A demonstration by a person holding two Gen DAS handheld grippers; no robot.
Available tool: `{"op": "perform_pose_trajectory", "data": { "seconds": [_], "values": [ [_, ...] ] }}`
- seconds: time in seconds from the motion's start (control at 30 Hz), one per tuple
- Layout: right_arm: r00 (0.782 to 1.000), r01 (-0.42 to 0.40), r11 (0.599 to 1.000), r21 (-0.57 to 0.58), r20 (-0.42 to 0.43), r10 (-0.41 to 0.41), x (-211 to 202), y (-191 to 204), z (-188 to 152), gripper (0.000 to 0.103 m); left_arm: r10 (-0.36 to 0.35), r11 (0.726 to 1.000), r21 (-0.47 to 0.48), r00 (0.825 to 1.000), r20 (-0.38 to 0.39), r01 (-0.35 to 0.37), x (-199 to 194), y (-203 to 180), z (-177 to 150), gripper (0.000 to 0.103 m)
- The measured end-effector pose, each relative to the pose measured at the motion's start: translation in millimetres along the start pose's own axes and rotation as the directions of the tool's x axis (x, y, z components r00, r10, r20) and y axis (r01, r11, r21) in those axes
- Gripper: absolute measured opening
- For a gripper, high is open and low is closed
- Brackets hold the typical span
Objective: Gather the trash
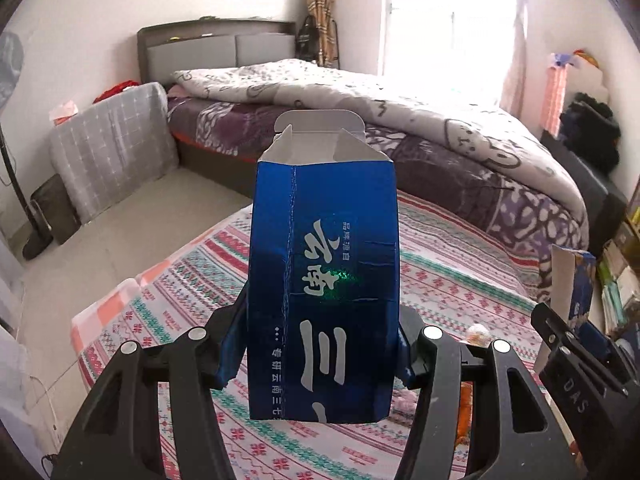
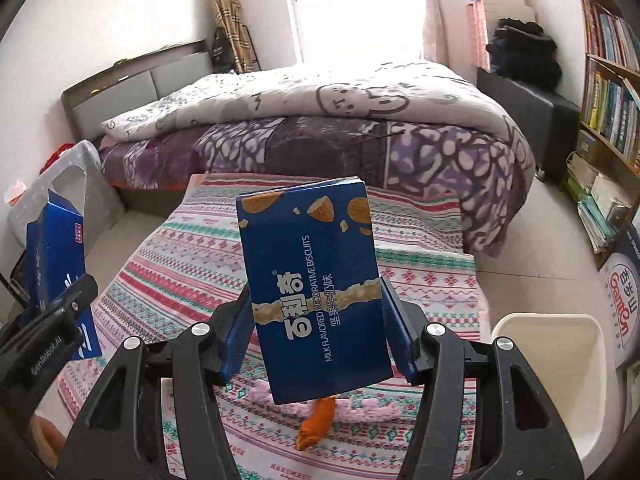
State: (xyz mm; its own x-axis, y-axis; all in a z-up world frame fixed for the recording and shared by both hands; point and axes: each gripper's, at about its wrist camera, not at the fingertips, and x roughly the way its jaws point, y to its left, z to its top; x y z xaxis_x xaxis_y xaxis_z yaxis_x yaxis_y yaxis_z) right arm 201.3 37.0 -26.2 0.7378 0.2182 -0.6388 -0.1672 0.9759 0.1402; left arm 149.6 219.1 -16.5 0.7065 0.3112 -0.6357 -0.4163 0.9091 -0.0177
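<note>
A bedroom seen from two handheld grippers, each carrying a box above a small table. Nearest in the left wrist view, the left gripper (image 1: pixel 320 356) has its blue fingers (image 1: pixel 231 344) clamped on the lower sides of a tall blue carton (image 1: pixel 324 272), which stands upright between them with white Chinese lettering on its face and its white top flaps open. In the right wrist view, the right gripper (image 2: pixel 318 328) has its fingers (image 2: pixel 396 328) pressed against both sides of a blue biscuit box (image 2: pixel 316 280), tilted slightly left, printed with almonds and the words "milk flavored decorative biscuits". Each gripper appears at the edge of the other's view, so the two are held side by side. Below the boxes lies a tablecloth (image 2: pixel 192 248) in pink, green and white stripes. On it, just under the biscuit box, lies a piece of orange peel (image 2: pixel 318 420) on a pink strip. At lower right stands a cream bin (image 2: pixel 560 360), open at the top, just beside the table. Farther back is a bed (image 2: pixel 320 128) with a purple patterned blanket and a pale quilt with cartoon drawings. On the right wall stands a bookshelf (image 2: pixel 612 80) full of books. At the far end, a bright window (image 2: pixel 352 8).
</note>
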Motion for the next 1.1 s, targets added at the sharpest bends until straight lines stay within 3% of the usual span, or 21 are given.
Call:
{"op": "perform_pose_trajectory", "data": {
  "seconds": [0.47,1.1],
  "values": [
    [0.998,0.056,0.998,0.029,0.007,-0.056,-10.8,-36.7,0.5,0.055,-0.068,0.996,0.057,0.998,-0.003,0.068,-7.0,-47.1,-6.9,0.057],
    [0.987,0.159,0.980,0.120,0.007,-0.161,-35.9,-115.9,-2.1,0.056,-0.161,0.975,0.157,0.987,-0.003,0.159,-24.2,-119.7,-21.9,0.057]
  ]
}}
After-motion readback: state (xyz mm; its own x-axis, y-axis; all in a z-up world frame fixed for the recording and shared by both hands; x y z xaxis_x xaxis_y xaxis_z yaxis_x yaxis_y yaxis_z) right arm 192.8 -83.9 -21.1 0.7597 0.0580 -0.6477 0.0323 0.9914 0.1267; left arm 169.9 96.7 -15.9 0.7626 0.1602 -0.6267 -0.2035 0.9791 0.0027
